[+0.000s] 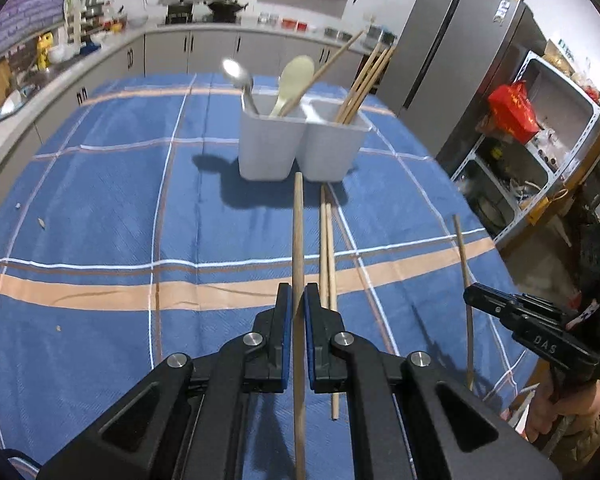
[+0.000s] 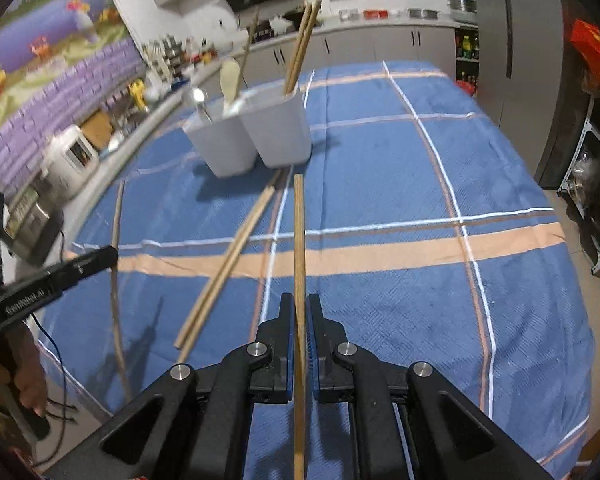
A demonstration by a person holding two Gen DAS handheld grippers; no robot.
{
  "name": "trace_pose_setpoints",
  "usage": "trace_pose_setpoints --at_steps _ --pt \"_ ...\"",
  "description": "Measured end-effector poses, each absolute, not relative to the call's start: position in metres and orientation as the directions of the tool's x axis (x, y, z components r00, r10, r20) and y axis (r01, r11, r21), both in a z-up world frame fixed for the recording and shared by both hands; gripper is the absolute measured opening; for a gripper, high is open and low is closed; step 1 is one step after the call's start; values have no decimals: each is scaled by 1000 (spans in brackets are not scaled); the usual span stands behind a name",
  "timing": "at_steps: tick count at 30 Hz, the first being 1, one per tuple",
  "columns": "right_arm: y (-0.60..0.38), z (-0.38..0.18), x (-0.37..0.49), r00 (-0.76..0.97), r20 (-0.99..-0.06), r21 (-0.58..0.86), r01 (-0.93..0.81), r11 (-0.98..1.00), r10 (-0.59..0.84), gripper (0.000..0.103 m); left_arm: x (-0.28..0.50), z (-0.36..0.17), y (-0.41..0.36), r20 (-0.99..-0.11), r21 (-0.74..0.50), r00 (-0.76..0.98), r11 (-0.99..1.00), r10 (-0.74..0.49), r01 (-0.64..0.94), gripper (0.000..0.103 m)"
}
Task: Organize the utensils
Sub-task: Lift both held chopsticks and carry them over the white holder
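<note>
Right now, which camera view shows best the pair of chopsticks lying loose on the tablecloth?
The right wrist view shows the pair of chopsticks best: they lie slanted on the tablecloth, with almost their whole length uncovered. In the left wrist view the same pair is partly hidden behind the left tongs.

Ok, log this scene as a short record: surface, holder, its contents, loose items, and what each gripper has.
surface: blue plaid tablecloth
holder: white two-compartment caddy, upright on the cloth
left compartment: metal spoon, pale rice paddle, one chopstick leaning
right compartment: bundle of chopsticks
loose on cloth: pair of chopsticks side by side, in front of the caddy
left gripper: jaws shut on a single chopstick
right gripper: jaws shut on a single chopstick
</note>
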State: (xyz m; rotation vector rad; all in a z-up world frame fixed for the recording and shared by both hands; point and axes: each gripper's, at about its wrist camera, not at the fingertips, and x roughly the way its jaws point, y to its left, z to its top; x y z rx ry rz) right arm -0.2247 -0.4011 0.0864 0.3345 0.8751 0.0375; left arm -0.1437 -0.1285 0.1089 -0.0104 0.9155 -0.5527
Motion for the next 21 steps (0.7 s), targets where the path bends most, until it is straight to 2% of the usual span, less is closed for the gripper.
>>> trace_pose_setpoints --at_steps 12,21 --pt "-400 119 -261 739 -651 359 98 928 174 6 -186 150 -116 -665 -198 583 863 -467 465 5" --pt "-395 144 -280 788 -594 340 67 938 159 6 -205 177 -111 -605 -169 636 858 -479 485 5"
